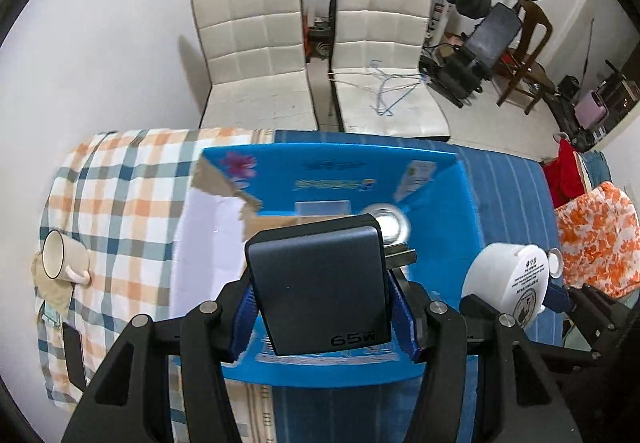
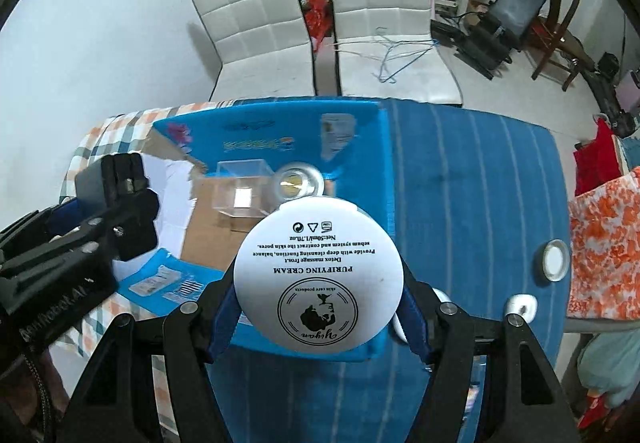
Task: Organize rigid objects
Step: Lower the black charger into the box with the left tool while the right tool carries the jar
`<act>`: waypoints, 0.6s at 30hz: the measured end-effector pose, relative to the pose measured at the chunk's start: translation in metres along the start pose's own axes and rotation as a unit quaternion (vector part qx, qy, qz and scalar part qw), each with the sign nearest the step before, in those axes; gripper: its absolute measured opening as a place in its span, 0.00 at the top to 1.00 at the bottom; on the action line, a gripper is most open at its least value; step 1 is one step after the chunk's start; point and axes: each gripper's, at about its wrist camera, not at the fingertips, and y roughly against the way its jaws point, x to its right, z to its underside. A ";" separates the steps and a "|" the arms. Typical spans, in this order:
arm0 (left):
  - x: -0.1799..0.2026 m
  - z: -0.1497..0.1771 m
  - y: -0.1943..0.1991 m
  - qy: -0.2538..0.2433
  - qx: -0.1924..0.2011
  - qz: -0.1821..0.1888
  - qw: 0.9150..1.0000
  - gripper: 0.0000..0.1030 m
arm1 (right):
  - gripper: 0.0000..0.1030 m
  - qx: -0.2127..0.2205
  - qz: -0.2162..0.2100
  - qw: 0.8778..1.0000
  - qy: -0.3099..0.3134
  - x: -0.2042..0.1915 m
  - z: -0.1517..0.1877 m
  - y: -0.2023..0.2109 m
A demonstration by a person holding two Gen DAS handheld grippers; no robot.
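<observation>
My left gripper (image 1: 322, 313) is shut on a dark blue 65W charger (image 1: 320, 283) and holds it above the open blue cardboard box (image 1: 440, 203). My right gripper (image 2: 320, 307) is shut on a white cream jar (image 2: 318, 275), base towards the camera, above the box's near right edge (image 2: 384, 147). Inside the box lie a clear plastic cube (image 2: 240, 191) and a round silver tin (image 2: 296, 181). The jar also shows in the left wrist view (image 1: 506, 283), and the left gripper with the charger shows in the right wrist view (image 2: 120, 195).
A white mug (image 1: 64, 261) lies on its side on the checked cloth at the left. A silver lid (image 2: 555, 259) and a small silver object (image 2: 520, 307) lie on the blue striped cloth at the right. Two white chairs (image 1: 256, 55) stand behind the table.
</observation>
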 end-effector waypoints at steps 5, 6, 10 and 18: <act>-0.035 -0.008 -0.035 0.012 -0.027 -0.007 1.000 0.48 | 0.32 -0.034 0.003 0.999 -0.008 -0.015 0.000 -0.042; -0.040 -0.009 -0.044 0.014 -0.034 -0.007 0.999 0.48 | 0.32 -0.041 0.005 0.999 -0.010 -0.015 -0.001 -0.051; -0.056 -0.019 -0.087 0.019 -0.065 -0.009 0.998 0.48 | 0.32 -0.072 0.009 0.997 -0.025 -0.013 -0.005 -0.093; -0.071 -0.034 -0.166 0.009 -0.130 -0.013 0.991 0.48 | 0.32 -0.118 0.023 0.992 -0.044 -0.012 -0.010 -0.158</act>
